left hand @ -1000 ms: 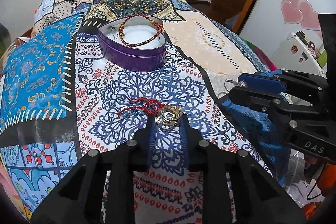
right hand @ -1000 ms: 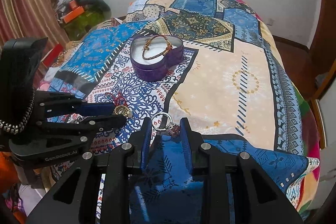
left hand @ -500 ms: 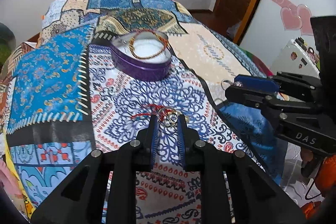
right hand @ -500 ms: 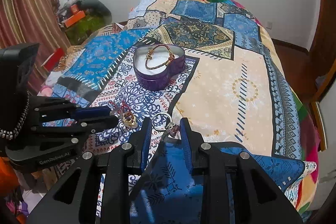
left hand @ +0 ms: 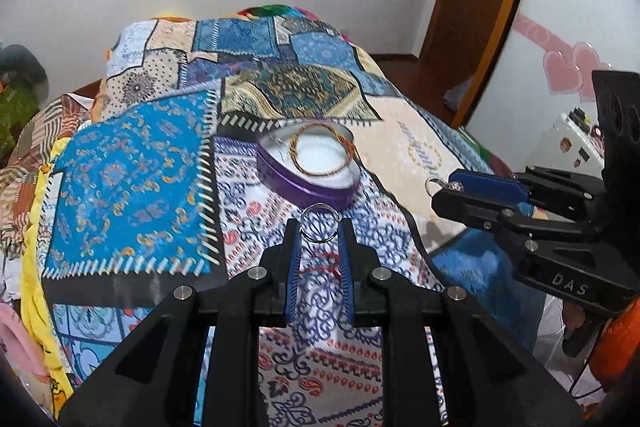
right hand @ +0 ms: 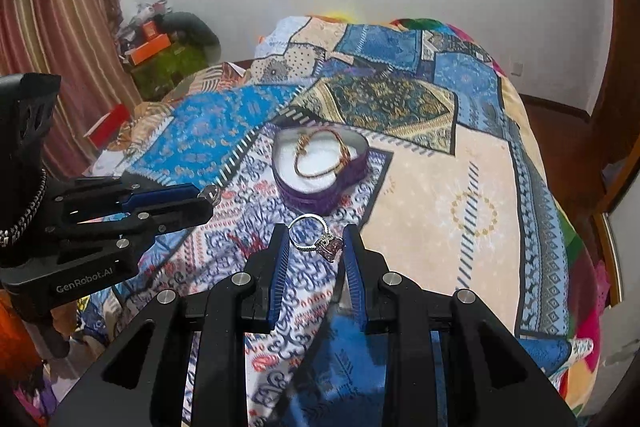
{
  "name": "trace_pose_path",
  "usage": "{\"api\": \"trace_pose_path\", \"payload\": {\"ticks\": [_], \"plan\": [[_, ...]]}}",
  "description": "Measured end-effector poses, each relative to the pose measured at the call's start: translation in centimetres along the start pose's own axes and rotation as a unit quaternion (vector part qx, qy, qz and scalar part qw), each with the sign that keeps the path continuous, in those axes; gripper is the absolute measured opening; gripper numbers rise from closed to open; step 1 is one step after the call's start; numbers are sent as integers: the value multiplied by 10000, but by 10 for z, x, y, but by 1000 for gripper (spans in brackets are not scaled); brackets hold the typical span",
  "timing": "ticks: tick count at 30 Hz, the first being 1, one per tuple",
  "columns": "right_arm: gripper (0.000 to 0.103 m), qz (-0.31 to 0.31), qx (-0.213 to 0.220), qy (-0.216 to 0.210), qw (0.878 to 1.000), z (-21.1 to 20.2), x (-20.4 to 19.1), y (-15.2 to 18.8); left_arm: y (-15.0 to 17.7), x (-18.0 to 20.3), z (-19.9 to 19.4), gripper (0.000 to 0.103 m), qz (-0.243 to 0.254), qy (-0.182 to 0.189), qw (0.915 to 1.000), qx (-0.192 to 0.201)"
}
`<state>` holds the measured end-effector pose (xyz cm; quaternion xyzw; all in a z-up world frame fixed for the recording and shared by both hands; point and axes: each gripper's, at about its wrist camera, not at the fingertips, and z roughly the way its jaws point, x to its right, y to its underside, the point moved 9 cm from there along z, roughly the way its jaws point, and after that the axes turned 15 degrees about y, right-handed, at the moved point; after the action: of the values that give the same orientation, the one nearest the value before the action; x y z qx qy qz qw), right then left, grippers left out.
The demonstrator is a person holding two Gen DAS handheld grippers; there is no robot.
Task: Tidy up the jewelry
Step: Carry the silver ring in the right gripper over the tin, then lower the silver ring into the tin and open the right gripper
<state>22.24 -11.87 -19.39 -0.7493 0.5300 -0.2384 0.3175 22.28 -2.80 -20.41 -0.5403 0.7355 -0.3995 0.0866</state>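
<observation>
Two grippers hover above the bedspread (left hand: 132, 187). Left gripper (left hand: 320, 227) clamps a plain ring (left hand: 319, 223); right gripper (right hand: 316, 237) clamps a stone ring (right hand: 316, 237). Purple tin (right hand: 320, 197) holds a bracelet (right hand: 320, 157)

A plain silver ring (left hand: 319, 223) is pinched upright at the tips of the left jaws, and a silver ring with a purple stone (right hand: 318, 237) at the tips of the right jaws. Beyond both, a purple heart-shaped tin (left hand: 310, 187) lies open on the bed, a gold-and-red braided bracelet (left hand: 320, 153) on its white lining. A red beaded strand (left hand: 326, 265) lies on the bedspread beneath the left jaws.
</observation>
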Motion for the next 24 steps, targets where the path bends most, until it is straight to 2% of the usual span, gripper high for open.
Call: {"api": "trace_pose_path", "payload": {"ticks": [13, 24], "plan": [[25, -59, 266, 8, 9996, 10, -11, -30, -34, -20, -2, 17, -57, -28, 9994, 330], [25, -13, 238, -25, 9997, 34, -9, -46, -53, -31, 17, 17, -59, 24, 9992, 388]]}}
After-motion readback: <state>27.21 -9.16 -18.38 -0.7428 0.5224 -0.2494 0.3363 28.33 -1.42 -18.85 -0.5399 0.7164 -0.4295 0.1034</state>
